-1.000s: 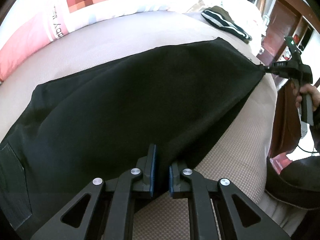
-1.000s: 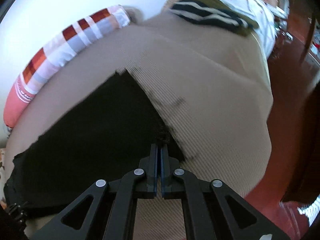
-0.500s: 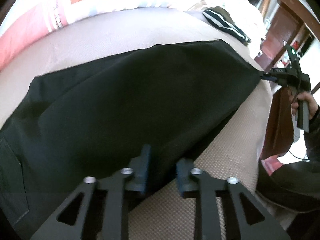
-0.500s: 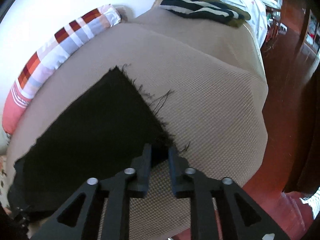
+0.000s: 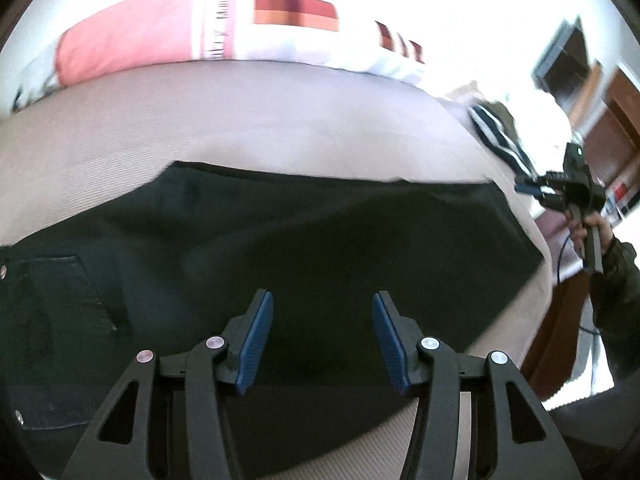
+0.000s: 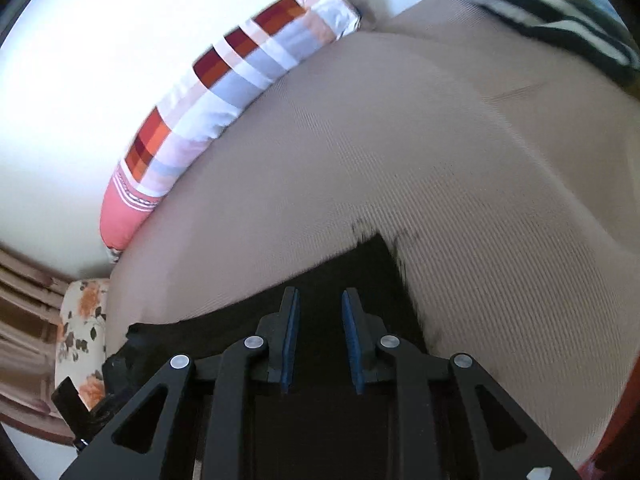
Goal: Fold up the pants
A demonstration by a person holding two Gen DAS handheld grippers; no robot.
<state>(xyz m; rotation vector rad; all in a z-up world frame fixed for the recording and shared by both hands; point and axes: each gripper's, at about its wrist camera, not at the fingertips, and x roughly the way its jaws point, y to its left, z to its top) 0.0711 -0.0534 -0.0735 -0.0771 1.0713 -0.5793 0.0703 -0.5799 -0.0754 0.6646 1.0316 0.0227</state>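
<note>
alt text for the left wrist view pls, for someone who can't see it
Black pants lie spread flat on a beige bed, seen past the left tool, whose blue-padded jaws are opening with nothing pinched between them. At the right edge, a hand holds the right tool just off the pants' corner. A patterned pillow lies along the far side.

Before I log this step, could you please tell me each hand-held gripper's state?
Left hand-held gripper: opening, nothing between its pads, above the black fabric pants.
Right hand-held gripper: open, empty.

Pillow [image 5: 208, 28] bears a band of lettering — too blurred to read.
</note>
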